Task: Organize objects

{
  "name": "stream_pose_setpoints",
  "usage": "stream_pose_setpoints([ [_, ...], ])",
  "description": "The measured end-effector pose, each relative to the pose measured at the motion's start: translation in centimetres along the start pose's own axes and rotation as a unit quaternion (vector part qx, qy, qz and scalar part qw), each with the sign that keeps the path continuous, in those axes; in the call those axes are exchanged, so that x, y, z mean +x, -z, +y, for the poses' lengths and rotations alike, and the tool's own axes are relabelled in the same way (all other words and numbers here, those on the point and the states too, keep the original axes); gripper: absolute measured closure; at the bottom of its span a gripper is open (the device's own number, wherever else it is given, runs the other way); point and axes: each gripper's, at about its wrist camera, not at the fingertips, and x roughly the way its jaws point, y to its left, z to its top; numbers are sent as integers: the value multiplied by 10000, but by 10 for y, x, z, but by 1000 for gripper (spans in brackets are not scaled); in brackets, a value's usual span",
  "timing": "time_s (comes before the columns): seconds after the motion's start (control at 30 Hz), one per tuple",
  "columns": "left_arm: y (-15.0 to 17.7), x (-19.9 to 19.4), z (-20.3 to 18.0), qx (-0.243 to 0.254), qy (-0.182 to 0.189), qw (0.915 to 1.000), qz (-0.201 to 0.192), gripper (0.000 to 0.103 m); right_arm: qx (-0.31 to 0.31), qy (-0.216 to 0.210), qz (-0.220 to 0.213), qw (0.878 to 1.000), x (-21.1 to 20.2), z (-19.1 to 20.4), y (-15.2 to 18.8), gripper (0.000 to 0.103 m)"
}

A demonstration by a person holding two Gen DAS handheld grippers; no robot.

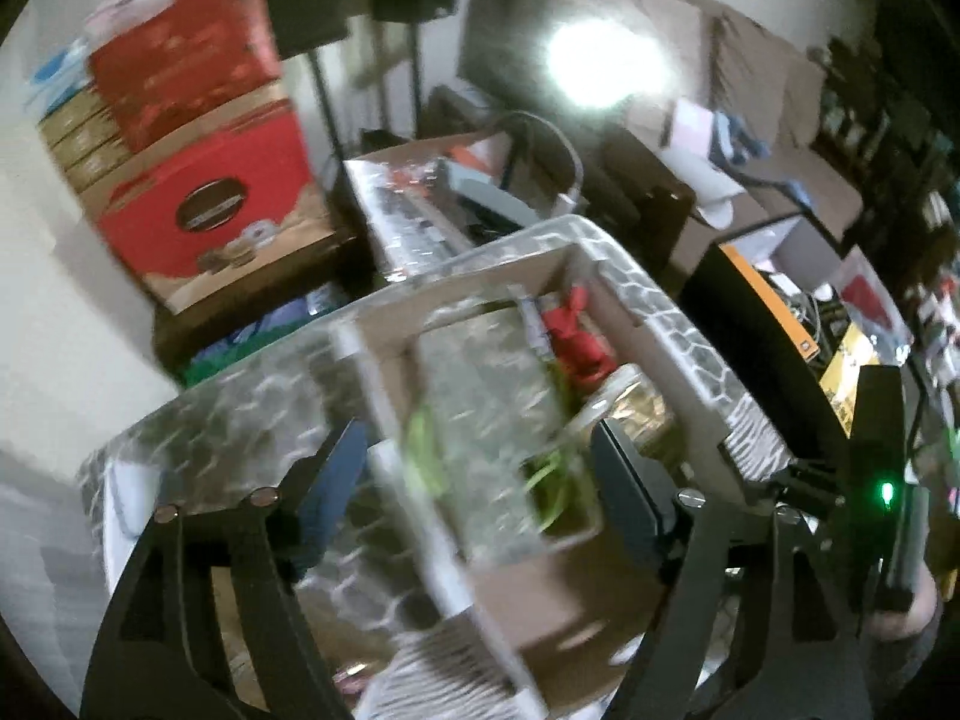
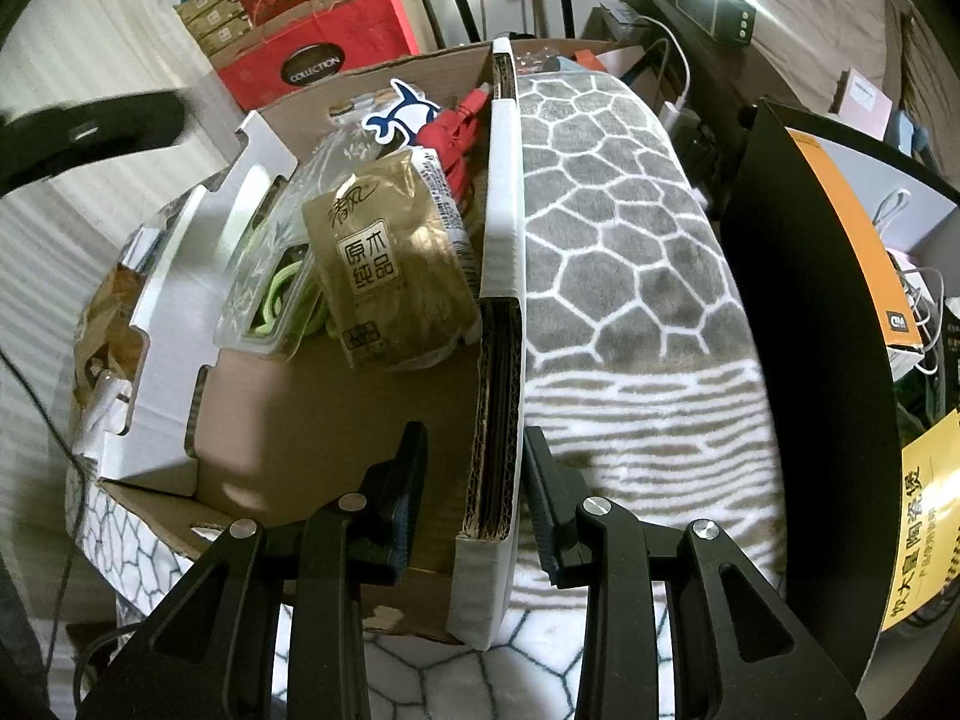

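Note:
An open cardboard box (image 2: 312, 420) sits on a grey patterned blanket (image 2: 624, 228). Inside lie a gold tissue pack (image 2: 384, 276), a clear pouch with green cords (image 2: 276, 276) and a red cable bundle (image 2: 456, 120). My right gripper (image 2: 474, 456) straddles the box's thick right wall (image 2: 501, 252). Its right finger lies against the wall, and a strip of box floor shows beside the left finger. In the blurred left wrist view, my left gripper (image 1: 480, 480) hovers over the box (image 1: 528, 612) with its jaws wide apart and nothing between them. The pouch (image 1: 480, 396) and a red item (image 1: 570, 342) lie below.
Red gift boxes (image 2: 312, 48) are stacked behind the box on the left. A black and orange carton (image 2: 840, 252) stands close on the right, with cables beyond it. A dark bedside unit (image 2: 708, 6) carries a lit device. A second cluttered box (image 1: 444, 198) sits further back.

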Motion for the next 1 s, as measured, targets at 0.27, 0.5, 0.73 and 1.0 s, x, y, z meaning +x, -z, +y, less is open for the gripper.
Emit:
stream_pose_setpoints([
  [0.27, 50, -24, 93, -785, -521, 9950, 326, 27, 14, -3, -7, 10000, -1, -2, 2, 70],
  [0.5, 109, -24, 157, -1516, -770, 9835, 618, 27, 1, 15, -4, 10000, -1, -3, 2, 70],
  [0.73, 124, -19, 174, -1348, -537, 9880, 523, 27, -7, 65, 27, 10000, 4, -11, -3, 69],
  [1.0, 102, 14, 185, -680, -357, 9942, 749, 27, -5, 86, 46, 10000, 5, -10, -4, 69],
])
